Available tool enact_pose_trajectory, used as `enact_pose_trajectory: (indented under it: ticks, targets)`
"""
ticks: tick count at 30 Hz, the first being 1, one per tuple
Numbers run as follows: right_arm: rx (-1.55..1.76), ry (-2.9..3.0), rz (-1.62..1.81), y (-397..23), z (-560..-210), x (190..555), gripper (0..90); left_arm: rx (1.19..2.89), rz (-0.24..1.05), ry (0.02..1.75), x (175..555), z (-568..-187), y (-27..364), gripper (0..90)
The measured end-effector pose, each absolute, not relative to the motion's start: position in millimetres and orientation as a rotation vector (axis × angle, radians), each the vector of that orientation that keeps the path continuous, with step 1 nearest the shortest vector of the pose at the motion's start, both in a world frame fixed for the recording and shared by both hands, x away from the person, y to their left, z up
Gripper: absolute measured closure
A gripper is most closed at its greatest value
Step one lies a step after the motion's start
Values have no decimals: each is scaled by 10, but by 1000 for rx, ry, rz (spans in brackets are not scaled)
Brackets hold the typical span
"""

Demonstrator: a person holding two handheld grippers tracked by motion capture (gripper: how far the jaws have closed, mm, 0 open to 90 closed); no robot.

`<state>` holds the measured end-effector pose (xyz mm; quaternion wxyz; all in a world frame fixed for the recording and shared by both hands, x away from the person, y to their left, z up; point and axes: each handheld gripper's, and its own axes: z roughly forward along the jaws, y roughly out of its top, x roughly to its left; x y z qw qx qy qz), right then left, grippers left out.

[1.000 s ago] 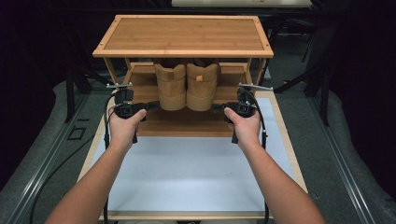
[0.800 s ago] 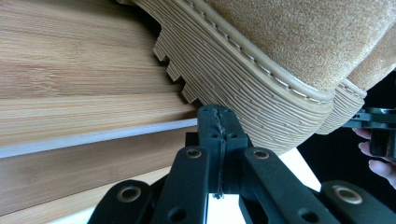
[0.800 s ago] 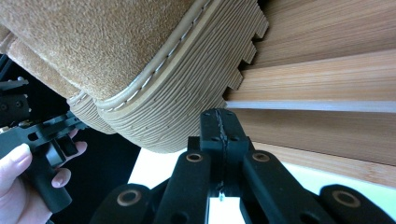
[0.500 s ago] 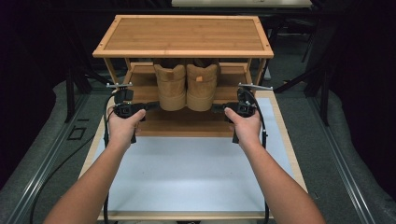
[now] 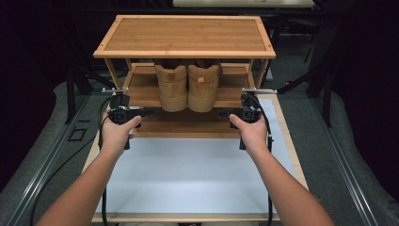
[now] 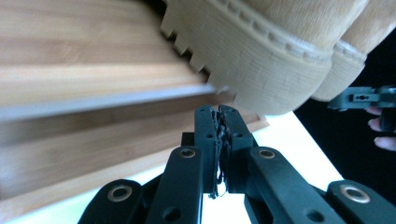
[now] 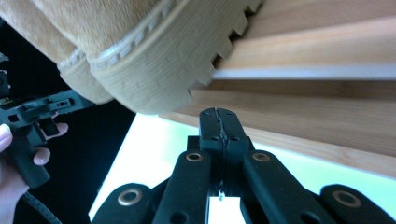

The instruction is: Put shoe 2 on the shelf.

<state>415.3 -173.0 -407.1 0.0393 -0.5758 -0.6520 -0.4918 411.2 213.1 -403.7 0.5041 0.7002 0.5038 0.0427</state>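
A pair of tan boots stands heels toward me on the middle shelf of a bamboo shoe rack. My left gripper is level, pointing right below the left boot's heel. In the left gripper view its jaws sit just under the lugged sole; they have just been opening by a sliver, almost touching, with nothing between them. My right gripper mirrors it from the right, pointing left. Its jaws are shut and empty beneath the other sole.
The rack's bottom shelf lies right behind both grippers. A white mat covers the wooden table in front of it. Dark floor with rails runs along both sides. Each gripper view shows the opposite gripper farther off.
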Motion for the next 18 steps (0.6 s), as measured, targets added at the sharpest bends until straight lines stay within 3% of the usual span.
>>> enact_pose_trajectory:
  ticks: [10, 15, 18]
  targets:
    - [-1808, -2053, -1456, -2029, -4338, 3885, 900, 1736, 131, 1234, 3891, -4398, 2410, 842]
    - [-1833, -2066, -1440, -2200, -4528, 3733, 893, 1776, 211, 1241, 3767, -4633, 2538, 751]
    - [-1844, -2155, -1463, -2279, -4669, 3612, 680, 1802, 263, 1233, 3689, -4834, 2656, 571]
